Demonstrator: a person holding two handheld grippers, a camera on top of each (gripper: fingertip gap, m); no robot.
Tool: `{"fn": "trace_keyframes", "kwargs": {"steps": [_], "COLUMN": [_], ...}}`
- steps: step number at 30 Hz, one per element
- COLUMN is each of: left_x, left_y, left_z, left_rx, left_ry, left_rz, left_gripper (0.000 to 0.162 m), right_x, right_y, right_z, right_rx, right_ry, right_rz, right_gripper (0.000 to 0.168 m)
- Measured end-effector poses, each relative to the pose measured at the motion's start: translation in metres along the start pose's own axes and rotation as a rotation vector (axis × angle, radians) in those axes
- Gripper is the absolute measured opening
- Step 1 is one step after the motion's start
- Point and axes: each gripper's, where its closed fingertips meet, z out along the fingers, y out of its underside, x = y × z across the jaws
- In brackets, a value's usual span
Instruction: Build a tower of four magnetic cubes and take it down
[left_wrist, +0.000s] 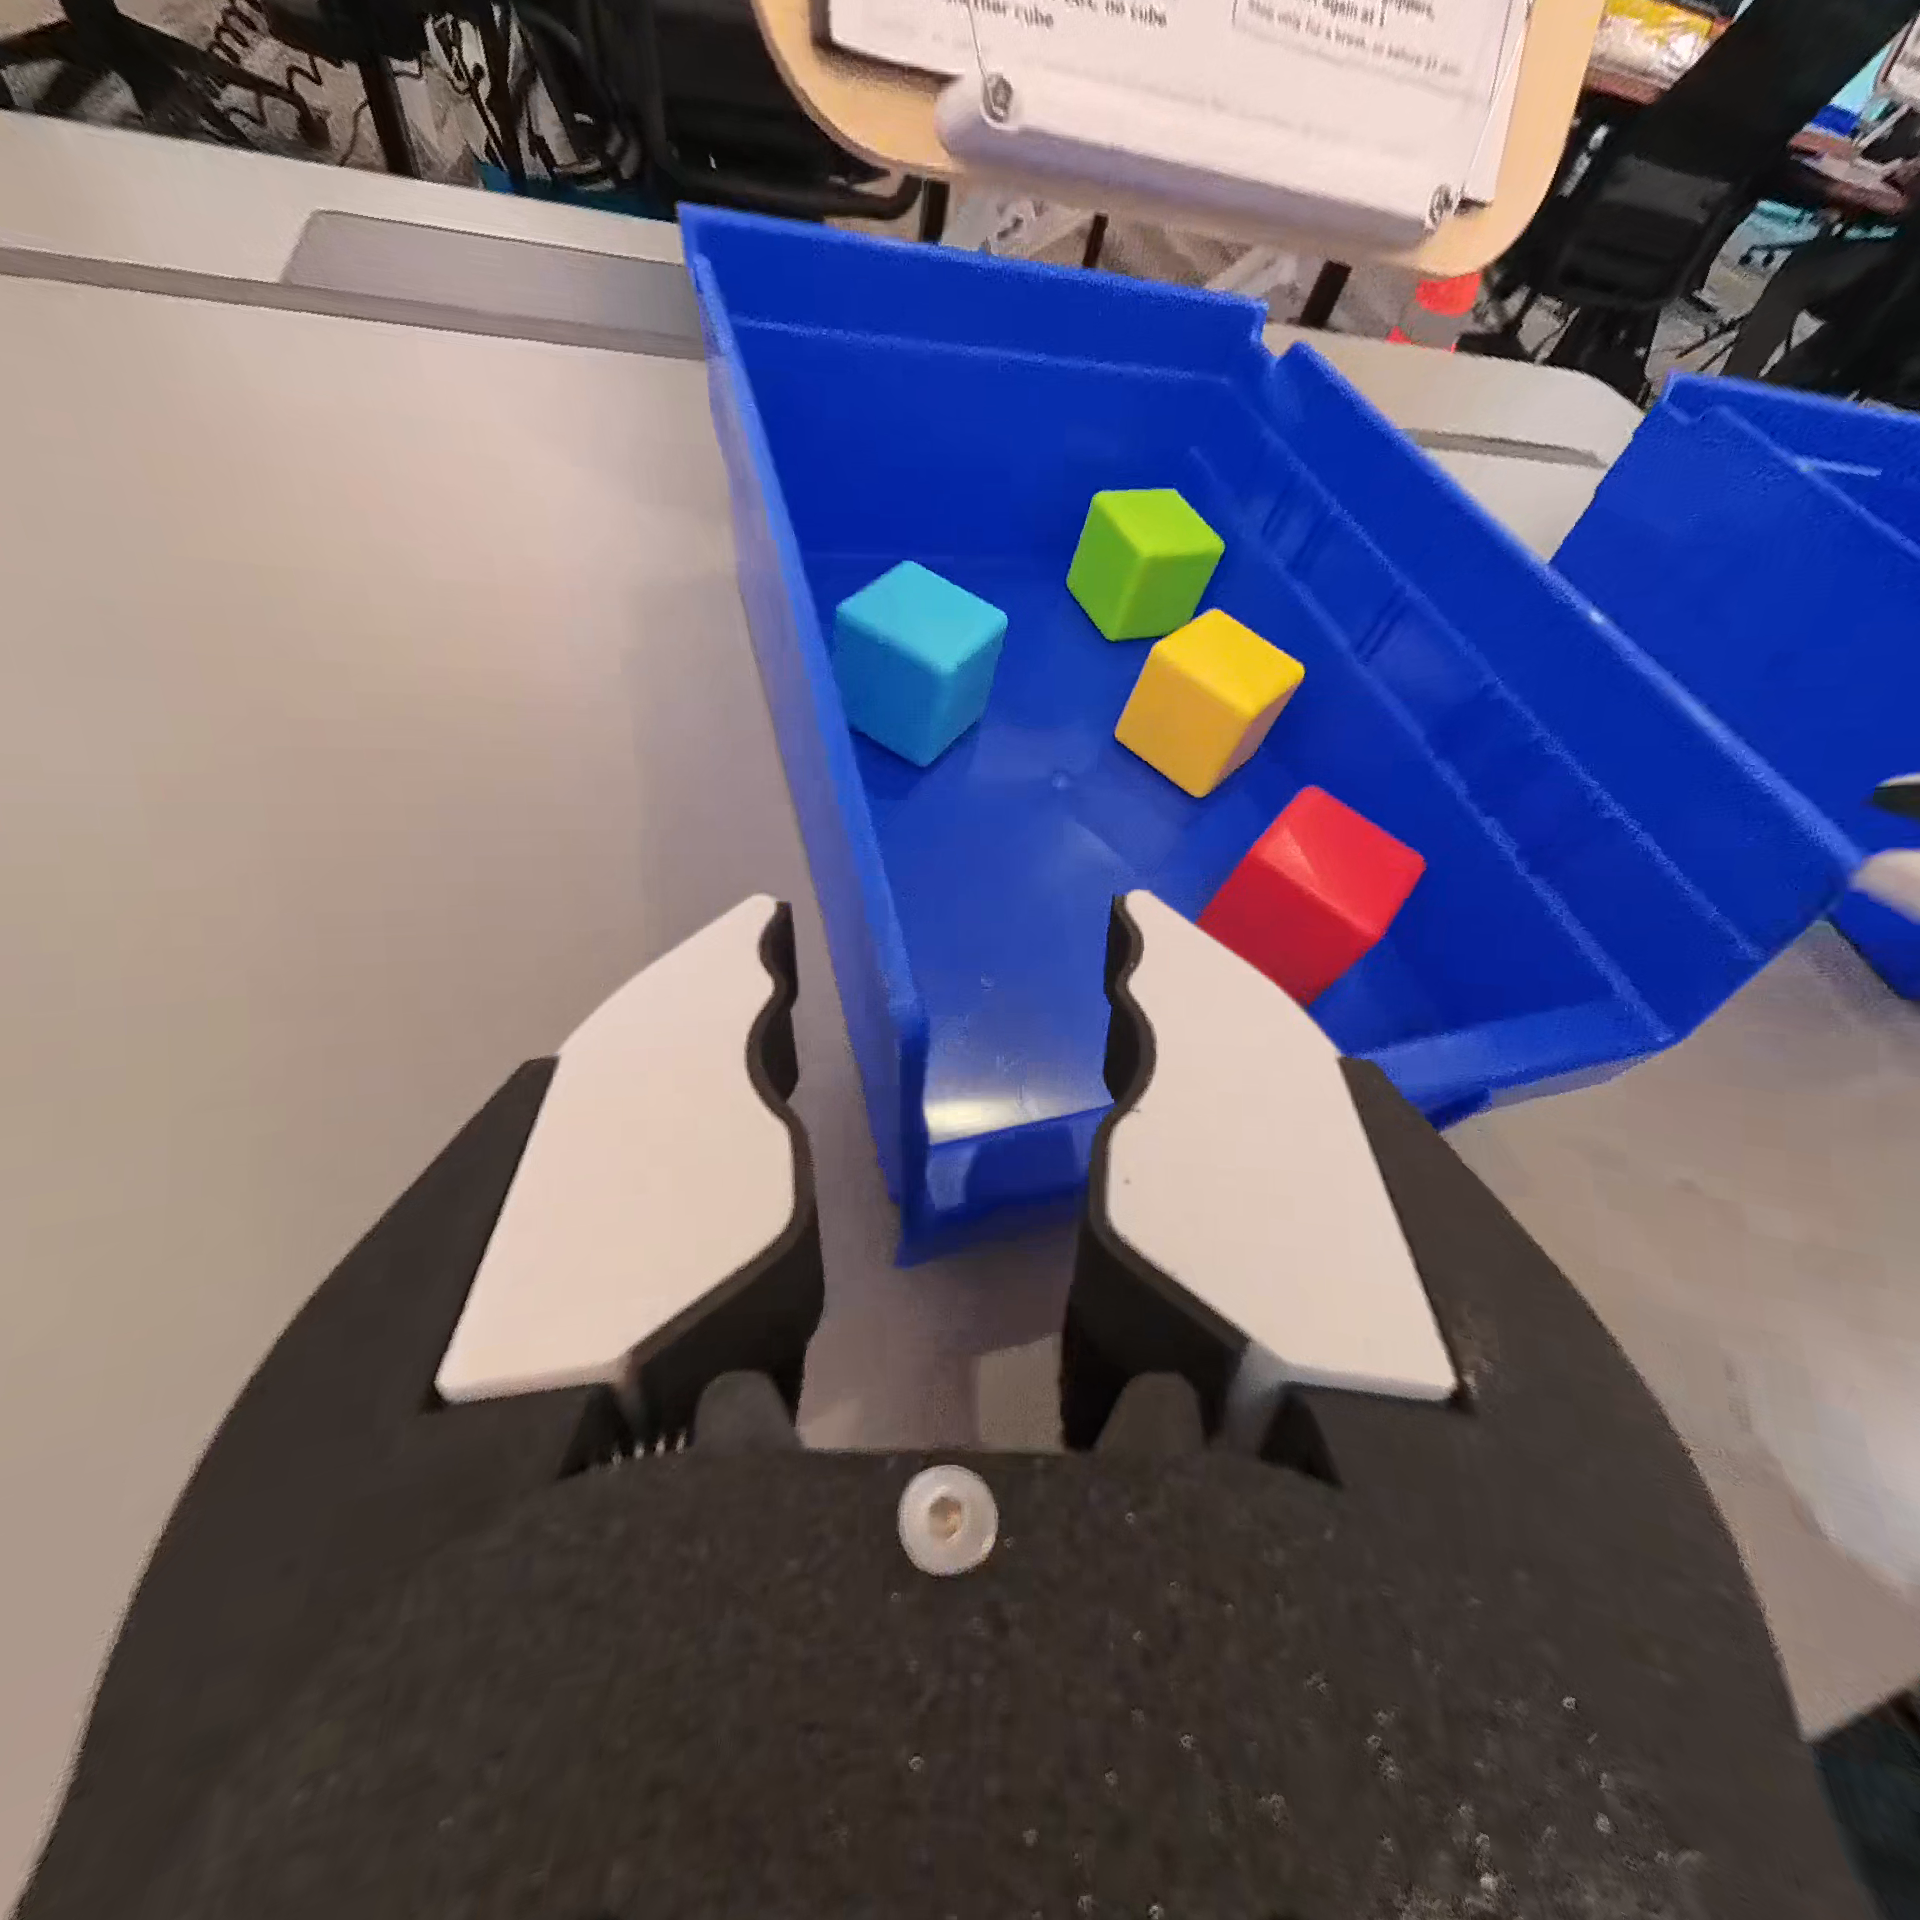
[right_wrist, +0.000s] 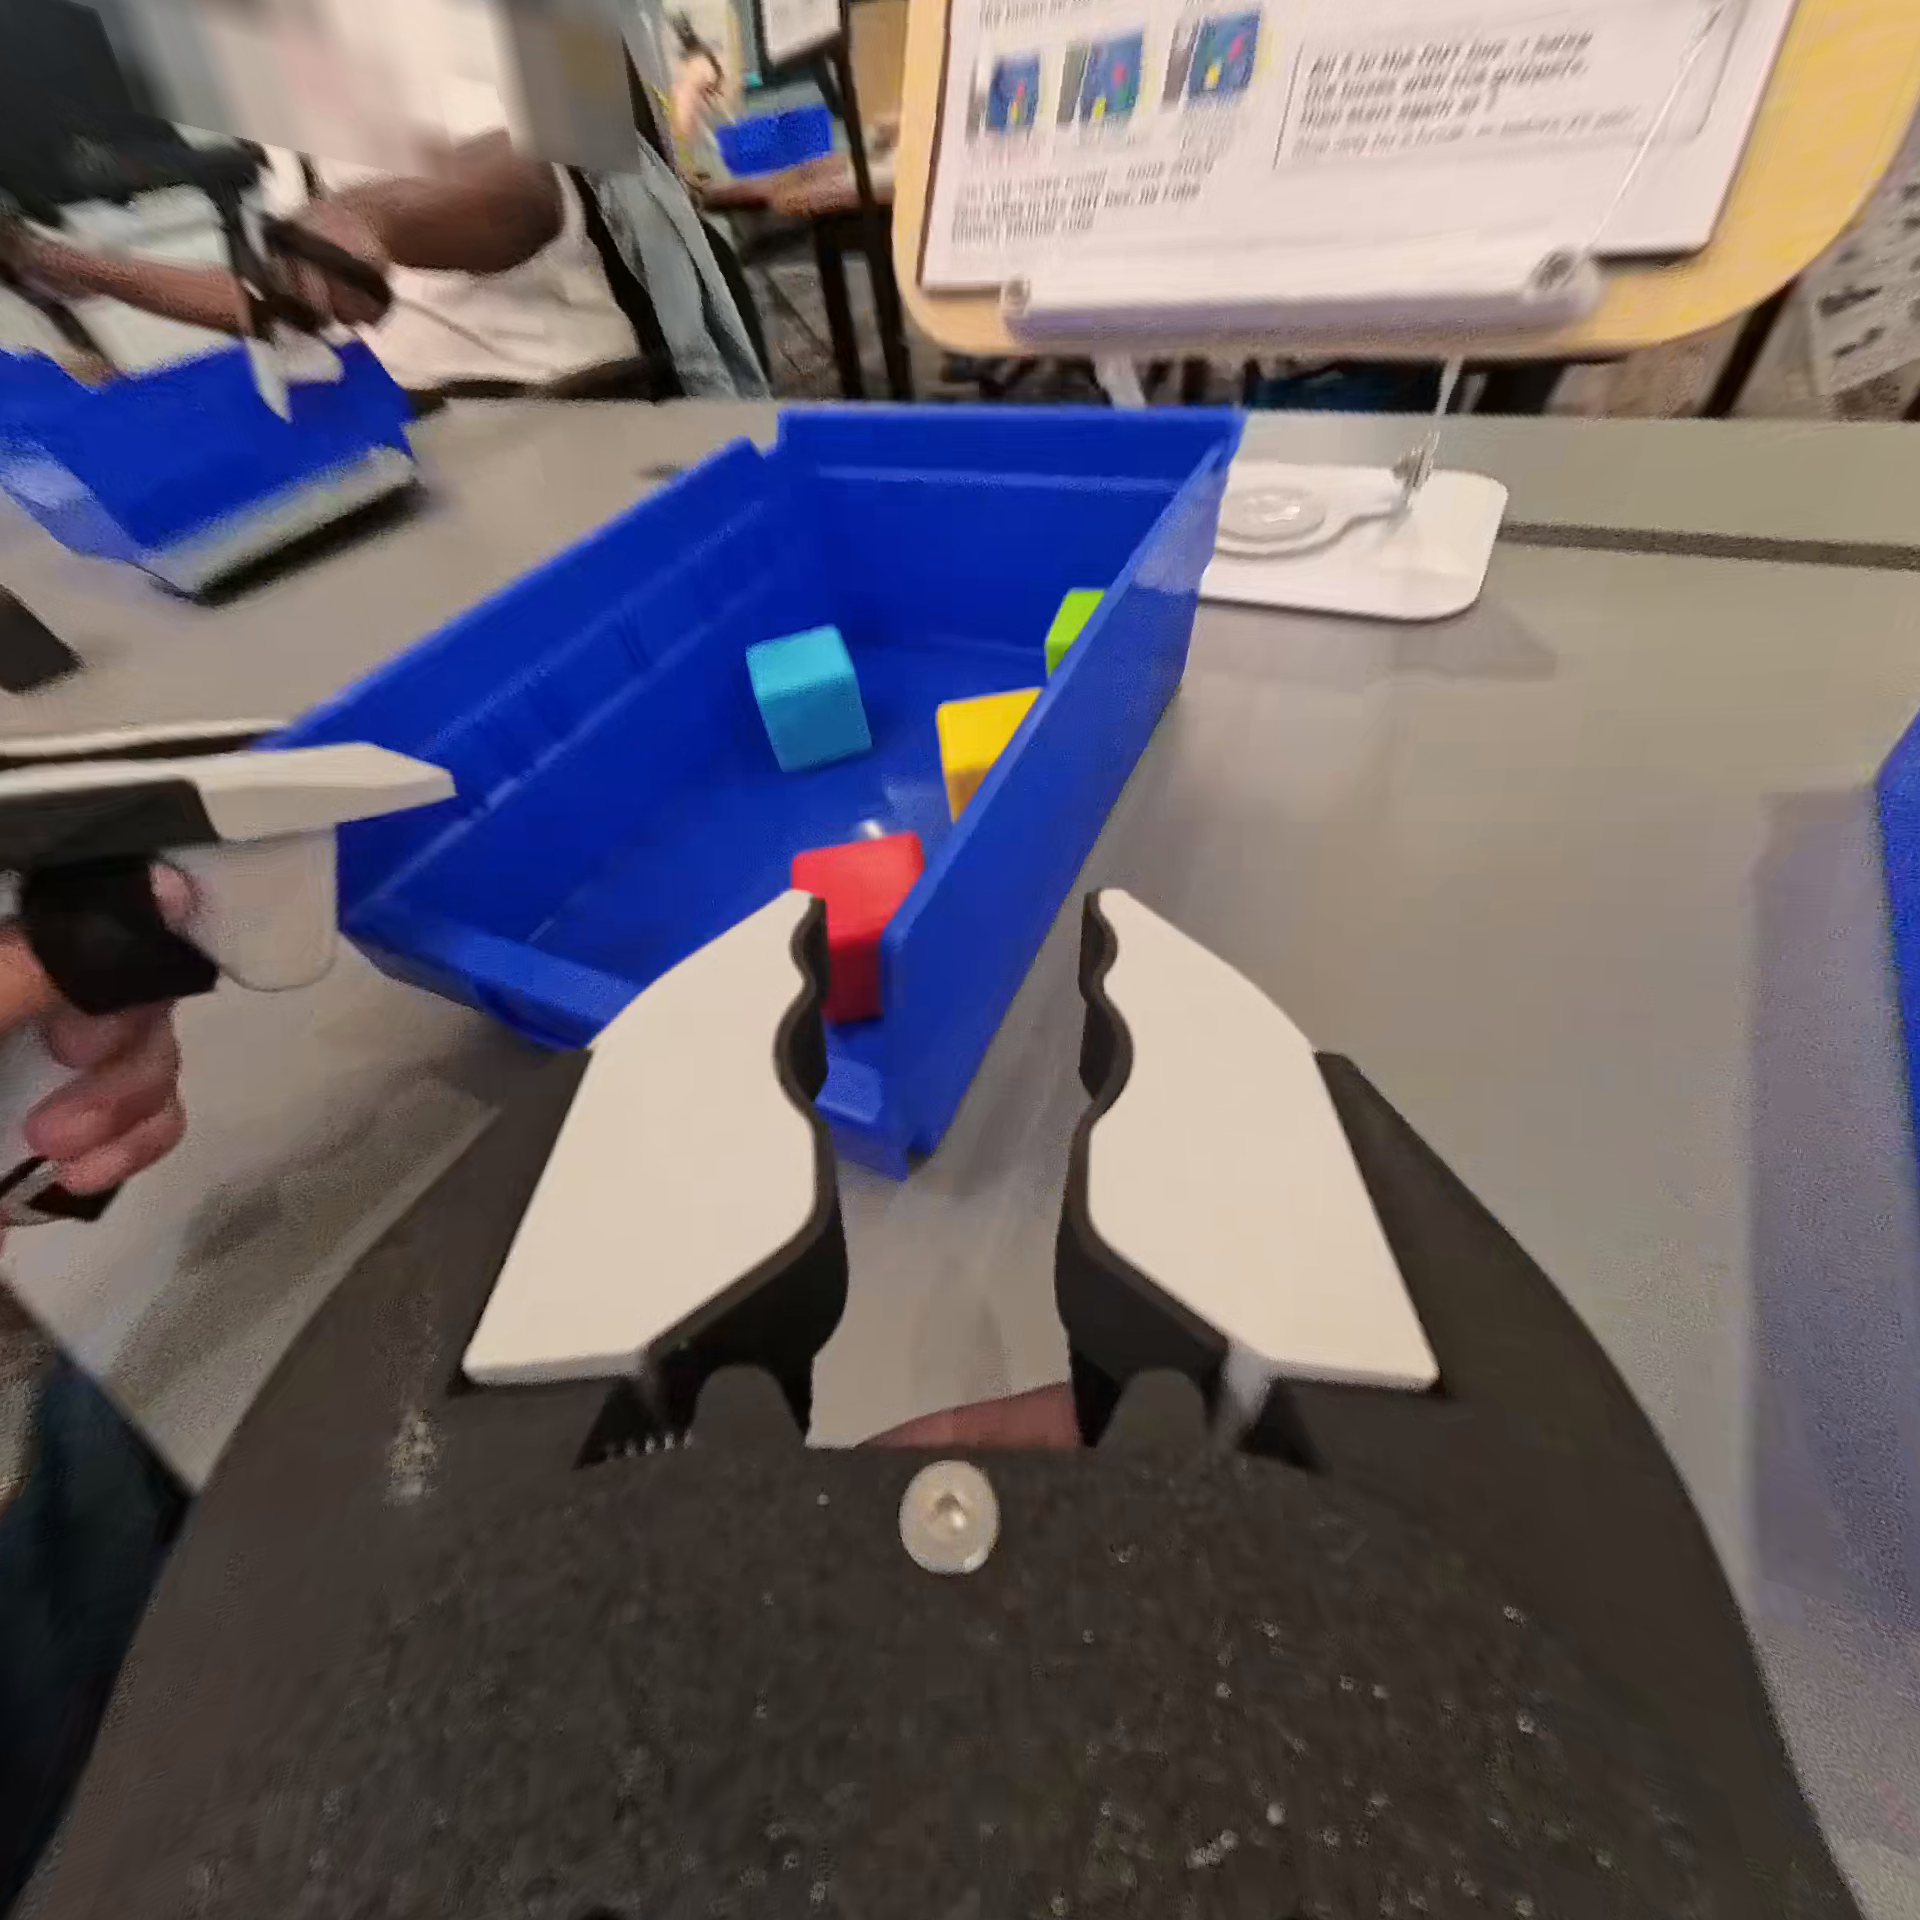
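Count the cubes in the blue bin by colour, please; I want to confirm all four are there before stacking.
Light blue plastic cube: 1
Green plastic cube: 1
Yellow plastic cube: 1
Red plastic cube: 1
Total: 4, all loose inside the blue plastic bin, none stacked.

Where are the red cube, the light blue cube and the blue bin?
red cube (left_wrist: 1311, 891): left wrist view, middle of its faces.
light blue cube (right_wrist: 808, 698): right wrist view, front face.
blue bin (left_wrist: 966, 416): left wrist view, far inner wall.
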Motion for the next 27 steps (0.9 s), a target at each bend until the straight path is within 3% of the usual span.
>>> {"fn": "trace_keyframes", "kwargs": {"steps": [3,4,5,6,7,8,14,21,27], "left_x": [0.001,-0.003,-0.006,-0.010,-0.016,-0.022,-0.067,-0.167,-0.240], "left_y": [0.003,0.003,0.003,0.004,0.004,0.003,-0.006,-0.026,-0.026], "left_z": [0.011,0.011,0.011,0.011,0.009,0.007,-0.015,-0.057,-0.068], "left_rx": [-0.009,-0.006,-0.010,-0.011,-0.012,-0.013,0.004,0.051,0.044], "left_ry": [-0.016,-0.041,-0.057,-0.070,-0.097,-0.118,-0.175,-0.332,-0.356], "left_rz": [0.008,0.013,0.031,0.044,0.049,0.046,-0.010,0.023,0.000], "left_gripper": [0.036,0.022,0.010,0.008,0.005,0.004,0.003,0.004,0.004], "right_x": [-0.013,-0.017,-0.016,-0.014,-0.009,-0.008,-0.055,-0.151,-0.210], "right_y": [0.020,0.024,0.023,0.020,0.017,0.018,0.011,0.006,0.003], "right_z": [0.023,0.030,0.035,0.037,0.037,0.038,0.056,0.107,0.153], "right_rx": [-0.035,-0.044,-0.036,-0.020,-0.008,-0.016,0.051,0.063,0.024], "right_ry": [0.070,0.076,0.114,0.154,0.214,0.238,0.286,0.215,0.176], "right_rz": [0.005,0.015,0.037,0.043,0.055,0.073,0.091,0.076,0.036], "right_gripper": [0.043,0.039,0.048,0.040,0.017,0.005,0.004,0.004,0.004]}}
